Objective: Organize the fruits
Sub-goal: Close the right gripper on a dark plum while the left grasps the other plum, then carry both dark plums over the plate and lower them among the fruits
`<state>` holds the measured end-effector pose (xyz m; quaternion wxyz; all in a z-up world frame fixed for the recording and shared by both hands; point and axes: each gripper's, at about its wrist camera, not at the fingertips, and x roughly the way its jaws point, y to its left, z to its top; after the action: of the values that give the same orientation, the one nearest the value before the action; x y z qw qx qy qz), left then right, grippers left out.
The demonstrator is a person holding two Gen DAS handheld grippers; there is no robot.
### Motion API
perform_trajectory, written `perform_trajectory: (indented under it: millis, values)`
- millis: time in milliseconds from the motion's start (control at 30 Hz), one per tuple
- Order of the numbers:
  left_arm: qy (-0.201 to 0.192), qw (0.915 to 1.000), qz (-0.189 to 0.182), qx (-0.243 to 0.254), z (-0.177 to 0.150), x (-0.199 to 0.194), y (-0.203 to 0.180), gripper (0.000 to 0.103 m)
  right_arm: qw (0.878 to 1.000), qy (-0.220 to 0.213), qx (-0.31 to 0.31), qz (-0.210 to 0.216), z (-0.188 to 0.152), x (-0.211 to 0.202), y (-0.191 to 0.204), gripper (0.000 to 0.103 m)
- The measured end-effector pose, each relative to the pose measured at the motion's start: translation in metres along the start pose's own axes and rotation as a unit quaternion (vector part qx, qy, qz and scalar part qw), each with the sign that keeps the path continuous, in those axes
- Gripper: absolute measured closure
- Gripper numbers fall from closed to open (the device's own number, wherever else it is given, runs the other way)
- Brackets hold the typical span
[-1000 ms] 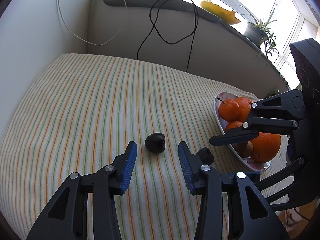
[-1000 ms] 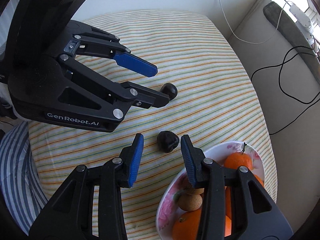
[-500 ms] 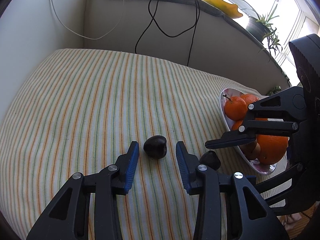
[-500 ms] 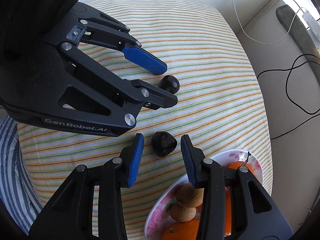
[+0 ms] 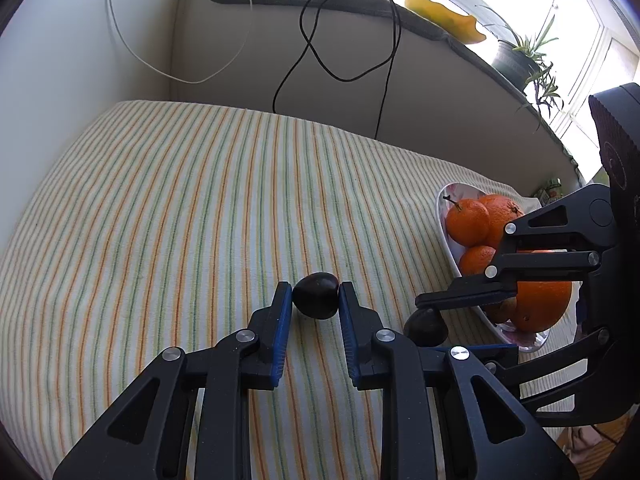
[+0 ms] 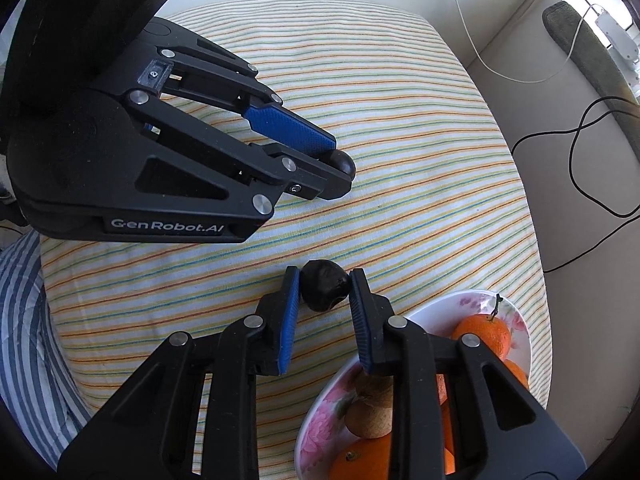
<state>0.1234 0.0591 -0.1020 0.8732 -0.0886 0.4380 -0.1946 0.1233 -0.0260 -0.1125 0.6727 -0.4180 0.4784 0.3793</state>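
Note:
Two dark plum-like fruits lie on the striped cloth. My left gripper is closing on one dark fruit, blue pads pressed against both its sides. In the right wrist view my right gripper is closing the same way on the other dark fruit, pads touching left and right. Both fruits rest on the cloth. A flowered white bowl sits just right of the right gripper, holding oranges and small brown fruits. The left gripper shows above, its fruit mostly hidden.
The bowl's rim stands at the cloth's right edge. Black and white cables hang down the wall behind. A potted plant and a yellow object stand on the sill. Blue-striped fabric lies beyond the cloth's near-left edge.
Both grippers' jaws have come together onto their dark fruits, which stood loose between open fingers before. Neither fruit has left the cloth.

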Motion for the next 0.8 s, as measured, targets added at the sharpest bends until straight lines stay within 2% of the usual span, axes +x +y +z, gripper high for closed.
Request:
perform_trajectory:
  millis: [400,800]
  values:
    - [-0.024,0.9997,-0.01,0.002,0.0,-0.025,-0.013,0.081,0.997,-0.054,0.044,0.013,-0.022,-0.045,-0.002,0.077]
    - [-0.035,0.9984,-0.035,0.027,-0.002,-0.035,-0.051,0.081,0.983,-0.126,0.131,0.017,-0.069,-0.096,-0.028,0.077]
